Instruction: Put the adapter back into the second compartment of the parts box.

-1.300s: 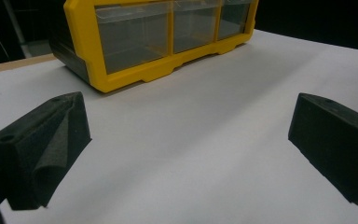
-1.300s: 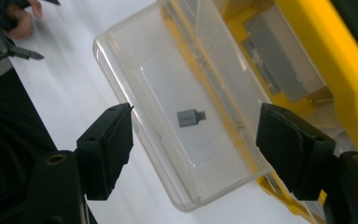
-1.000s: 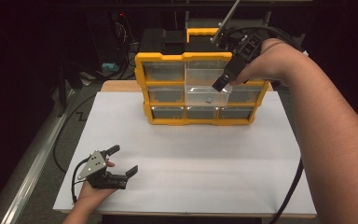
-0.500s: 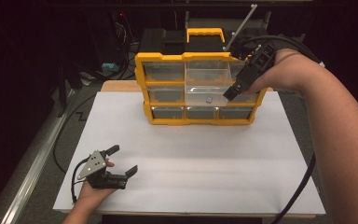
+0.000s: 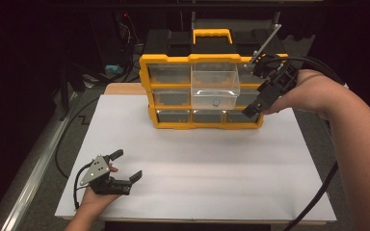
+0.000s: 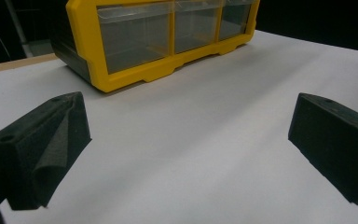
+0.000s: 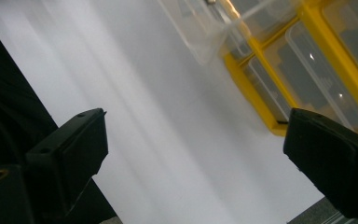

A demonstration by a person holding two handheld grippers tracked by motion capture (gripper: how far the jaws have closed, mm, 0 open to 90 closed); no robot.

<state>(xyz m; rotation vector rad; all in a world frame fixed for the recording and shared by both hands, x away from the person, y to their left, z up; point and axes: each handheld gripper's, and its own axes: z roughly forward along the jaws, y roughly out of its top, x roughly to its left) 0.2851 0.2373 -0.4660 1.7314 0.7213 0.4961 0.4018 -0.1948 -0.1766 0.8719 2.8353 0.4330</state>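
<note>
While the yellow drawer cabinet is standing at the far middle of the white table, its centre clear drawer is sticking out toward the near side, pulled well clear of the frame. A small dark item is lying on the floor of that drawer, too small to identify. The other drawers are sitting flush in the frame.

The right gripper is hanging just to the right of the open drawer, in front of the cabinet's right column, with the person's right hand wrapping its body and a black cable trailing down toward the near right edge. In the right gripper view its jaws are standing wide apart with nothing between them, the white table and the tilted yellow frame showing in the gap.

The left gripper is resting low at the near left corner of the table, well apart from the cabinet, the left hand holding it from below and its grey plate facing up. Its jaws are likewise spreading wide and gripping nothing; in the left gripper view they are framing bare table, with the cabinet's bottom row of drawers lying farther off.
</note>
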